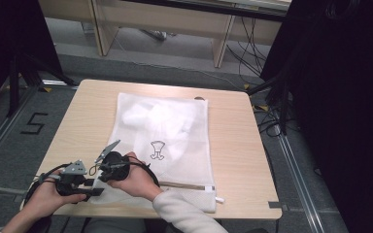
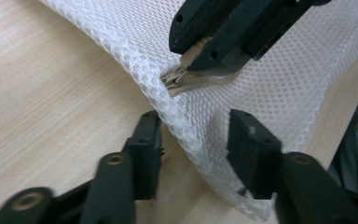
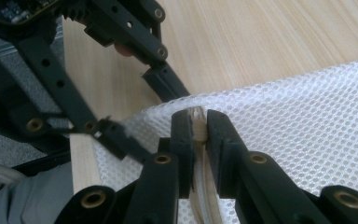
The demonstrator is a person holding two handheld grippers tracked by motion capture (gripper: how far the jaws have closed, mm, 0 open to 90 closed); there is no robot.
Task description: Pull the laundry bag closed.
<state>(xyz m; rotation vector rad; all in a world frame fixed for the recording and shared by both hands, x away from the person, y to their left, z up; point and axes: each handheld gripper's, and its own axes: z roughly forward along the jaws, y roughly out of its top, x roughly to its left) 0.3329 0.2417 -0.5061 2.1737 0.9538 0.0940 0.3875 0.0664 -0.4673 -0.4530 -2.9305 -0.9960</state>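
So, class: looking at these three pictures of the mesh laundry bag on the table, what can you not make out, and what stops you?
- What lies inside the mesh laundry bag: high view, only a white shape through the mesh.
- The zipper pull: right gripper view, the right gripper shut on it covers most of it.
- Whether the left gripper presses the bag's corner: left gripper view, the mesh hides the pad faces.
- The small black printed logo: high view, too small.

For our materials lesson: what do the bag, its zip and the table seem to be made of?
Bag: white synthetic mesh, likely polyester; open honeycomb holes. Zip: beige, looks plastic, slightly glossy; hard to confirm. Table: pale wood or wood-look laminate, matte, with straight grain lines.
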